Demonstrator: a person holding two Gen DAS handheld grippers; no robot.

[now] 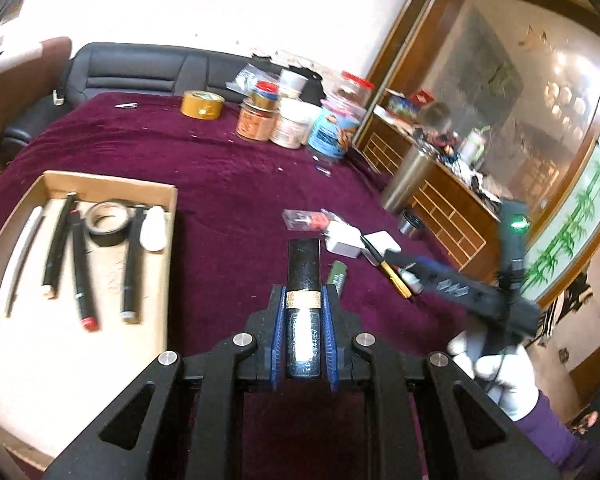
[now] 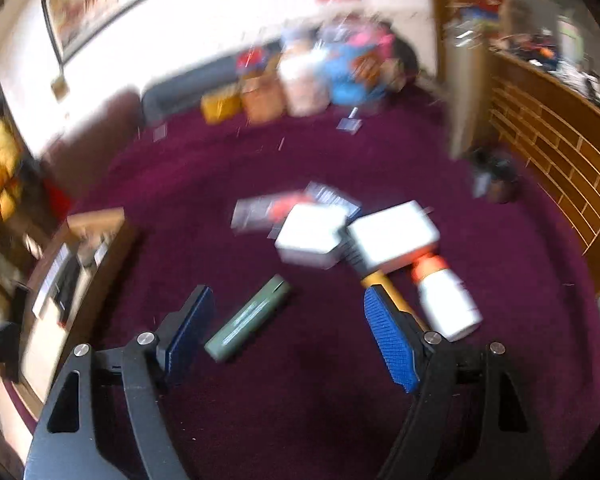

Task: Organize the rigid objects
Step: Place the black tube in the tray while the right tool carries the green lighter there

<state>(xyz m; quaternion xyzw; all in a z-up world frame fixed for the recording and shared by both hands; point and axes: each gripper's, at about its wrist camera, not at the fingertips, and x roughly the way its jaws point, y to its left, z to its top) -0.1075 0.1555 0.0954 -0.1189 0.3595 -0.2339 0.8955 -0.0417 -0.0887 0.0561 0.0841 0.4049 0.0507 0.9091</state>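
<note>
L gripper (image 1: 303, 312) is clamped on a black tube (image 1: 303, 280), lower centre, likely headed for the box (image 1: 100, 184) at left (pens already inside), while R gripper (image 2: 288, 312) gapes wide, empty, over the green stick (image 2: 248, 320) on the worktop.

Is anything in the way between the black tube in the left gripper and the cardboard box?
Nothing visible. The left gripper is shut on the black tube, and only bare purple cloth lies between it and the cardboard box to its left. The box's near half is free; markers and a tape roll fill the far half.
</note>
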